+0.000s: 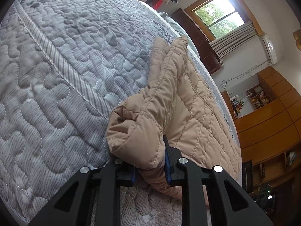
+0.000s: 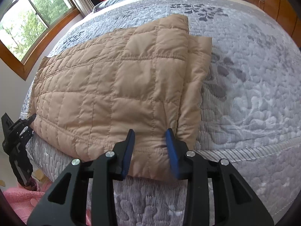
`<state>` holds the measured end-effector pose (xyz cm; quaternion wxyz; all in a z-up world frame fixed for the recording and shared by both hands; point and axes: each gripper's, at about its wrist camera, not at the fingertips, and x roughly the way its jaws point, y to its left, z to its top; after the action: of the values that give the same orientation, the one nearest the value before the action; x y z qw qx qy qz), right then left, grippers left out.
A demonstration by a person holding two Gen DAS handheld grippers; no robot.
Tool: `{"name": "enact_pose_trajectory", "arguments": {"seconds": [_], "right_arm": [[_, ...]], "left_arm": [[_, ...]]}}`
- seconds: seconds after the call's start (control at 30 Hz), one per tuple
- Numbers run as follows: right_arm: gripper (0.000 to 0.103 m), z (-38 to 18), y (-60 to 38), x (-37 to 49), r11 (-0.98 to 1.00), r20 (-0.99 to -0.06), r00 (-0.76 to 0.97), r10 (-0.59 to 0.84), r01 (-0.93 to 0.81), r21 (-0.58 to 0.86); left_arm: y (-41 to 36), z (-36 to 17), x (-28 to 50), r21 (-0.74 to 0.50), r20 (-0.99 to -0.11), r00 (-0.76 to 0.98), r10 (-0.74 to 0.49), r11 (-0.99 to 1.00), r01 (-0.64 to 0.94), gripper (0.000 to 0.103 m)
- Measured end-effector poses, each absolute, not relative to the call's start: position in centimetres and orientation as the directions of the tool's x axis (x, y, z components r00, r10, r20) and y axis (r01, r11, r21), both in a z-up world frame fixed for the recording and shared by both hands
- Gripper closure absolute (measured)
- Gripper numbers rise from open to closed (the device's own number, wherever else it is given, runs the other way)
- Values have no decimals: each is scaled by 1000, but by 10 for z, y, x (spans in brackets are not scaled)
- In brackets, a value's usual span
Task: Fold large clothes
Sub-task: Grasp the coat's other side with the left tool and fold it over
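Tan quilted jacket (image 2: 116, 86) lies partly folded on a bed covered with a grey patterned quilt (image 2: 254, 86), its near edge hanging just over the bed's side towards me. My left claw (image 1: 150, 162) is clamped on a bunched, rounded corner of the jacket at the near edge; my right claw (image 2: 150, 146) grips the hem further along, fabric puckering between its blue pads (image 2: 172, 150). I judge the jacket to be light, soft and puffy, with a smooth shell that could slide out of a shallow pinch, so I would hold it deep at the stitched hem or a seam, where the layers are firmest. The left wrist view shows the thick roll of padding at the corner and a wooden cabinet (image 1: 272, 122) beyond the bed. Only the right wrist view shows the jacket's flat top, a second layer (image 2: 199, 66) peeking out at its far side, and the left claw at its other corner
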<state>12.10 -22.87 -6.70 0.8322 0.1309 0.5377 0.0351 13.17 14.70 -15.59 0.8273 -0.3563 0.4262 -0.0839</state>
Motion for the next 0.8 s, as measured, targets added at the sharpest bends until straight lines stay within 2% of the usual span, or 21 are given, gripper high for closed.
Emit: {"name": "enact_pose_trajectory", "arguments": {"seconds": [0.1, 0.2, 0.33, 0.47, 0.63, 0.8], "right_arm": [[69, -68, -229, 121, 964, -880, 431, 201, 74, 256], [69, -67, -233, 120, 956, -873, 432, 227, 73, 284], [69, -66, -239, 120, 943, -866, 425, 264, 74, 324], [69, -64, -243, 119, 936, -860, 423, 286, 70, 346], [69, -61, -246, 118, 929, -853, 423, 305, 66, 365], [69, -61, -247, 116, 928, -852, 421, 313, 56, 368]], "left_arm": [[141, -145, 129, -638, -639, 647, -417, 757, -141, 85], [123, -113, 120, -561, -595, 713, -372, 827, -37, 88], [103, -69, 114, -543, -485, 743, -461, 825, 158, 89], [56, -31, 111, -429, -443, 724, -529, 834, 348, 89], [-10, -15, 119, -357, -458, 617, -640, 768, 531, 89], [-71, -27, 135, -341, -533, 473, -702, 690, 639, 89]]}}
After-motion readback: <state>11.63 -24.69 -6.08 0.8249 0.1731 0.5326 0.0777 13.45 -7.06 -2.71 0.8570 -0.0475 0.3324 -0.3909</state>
